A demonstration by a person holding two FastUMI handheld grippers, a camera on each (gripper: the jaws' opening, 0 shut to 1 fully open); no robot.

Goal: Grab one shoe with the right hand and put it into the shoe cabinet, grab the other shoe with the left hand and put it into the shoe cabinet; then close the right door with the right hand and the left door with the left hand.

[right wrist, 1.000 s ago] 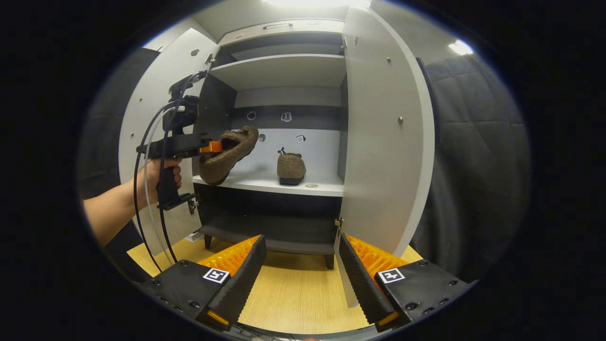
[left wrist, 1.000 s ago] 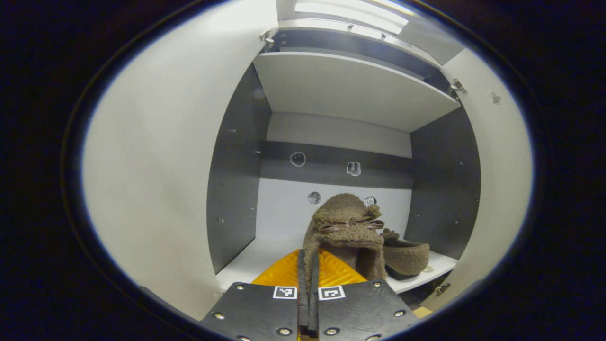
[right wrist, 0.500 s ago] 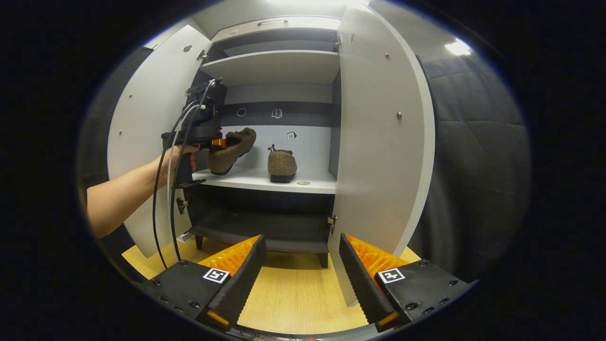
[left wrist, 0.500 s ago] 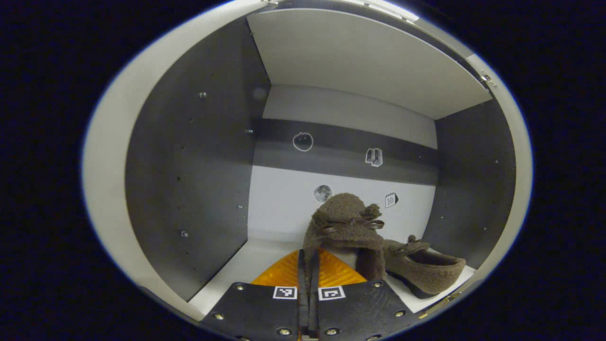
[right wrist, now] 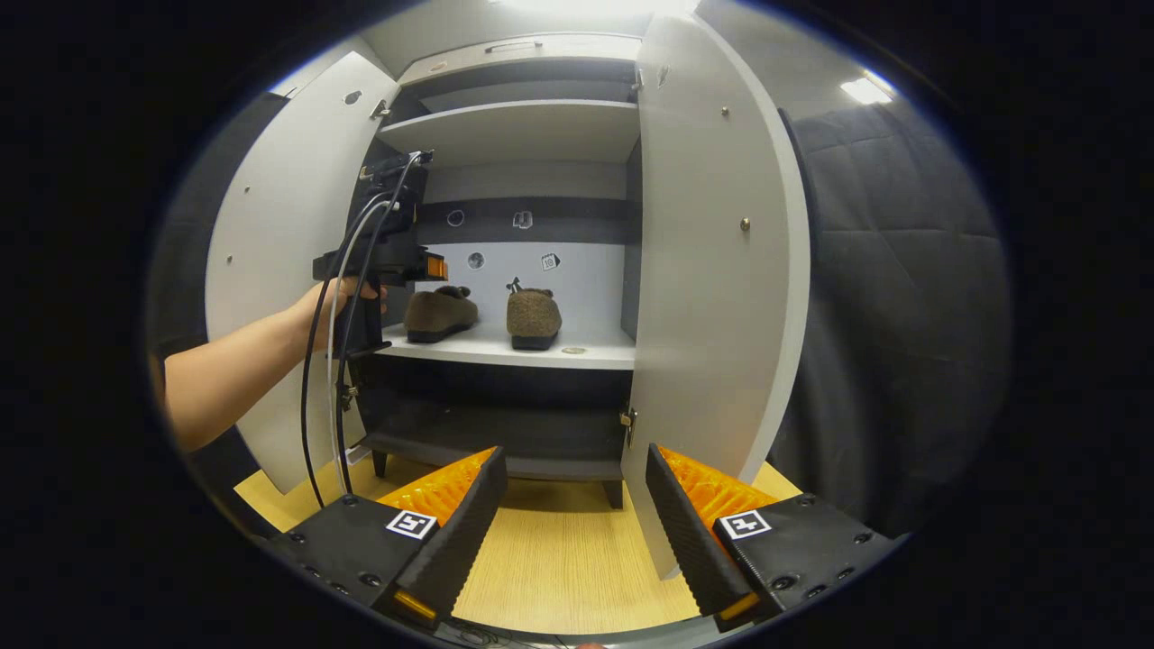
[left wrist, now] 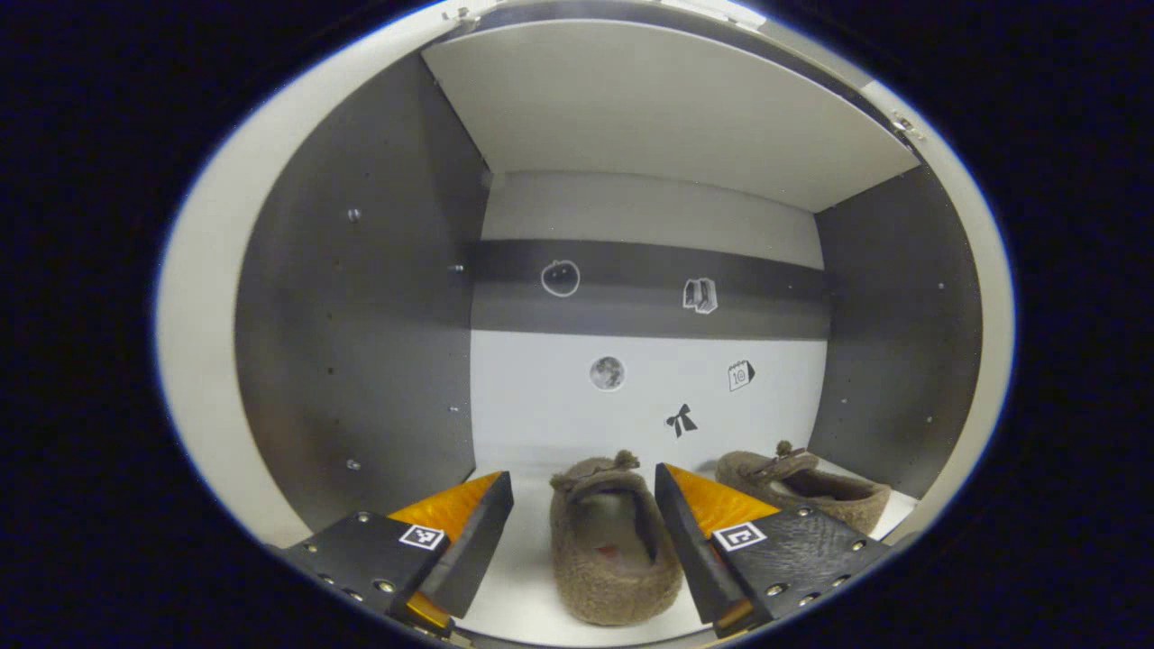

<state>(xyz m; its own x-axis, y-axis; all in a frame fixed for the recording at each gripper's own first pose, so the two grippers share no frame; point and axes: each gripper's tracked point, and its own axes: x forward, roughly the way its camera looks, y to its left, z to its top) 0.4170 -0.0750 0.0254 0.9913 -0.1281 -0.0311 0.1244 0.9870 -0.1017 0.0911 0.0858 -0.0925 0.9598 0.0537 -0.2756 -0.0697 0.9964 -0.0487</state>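
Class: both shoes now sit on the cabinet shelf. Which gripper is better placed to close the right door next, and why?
Right. The right gripper is open, empty and hangs outside the cabinet with the open right door just ahead. The left gripper, also open, is inside the cabinet over the left shoe.

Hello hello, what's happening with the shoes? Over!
Left tongs open around near shoe. Right tongs open, outside. Both shoes on shelf. Doors open.

In the left gripper view the right finger [left wrist: 685, 532] covers the near shoe's [left wrist: 609, 550] right side and the far shoe's [left wrist: 811, 487] heel end. In the right gripper view the person's hand [right wrist: 338, 302] and cables [right wrist: 334, 361] hide the shelf's [right wrist: 541, 350] left end. The 5 stickers [left wrist: 607, 372] on the back wall are too small to read.
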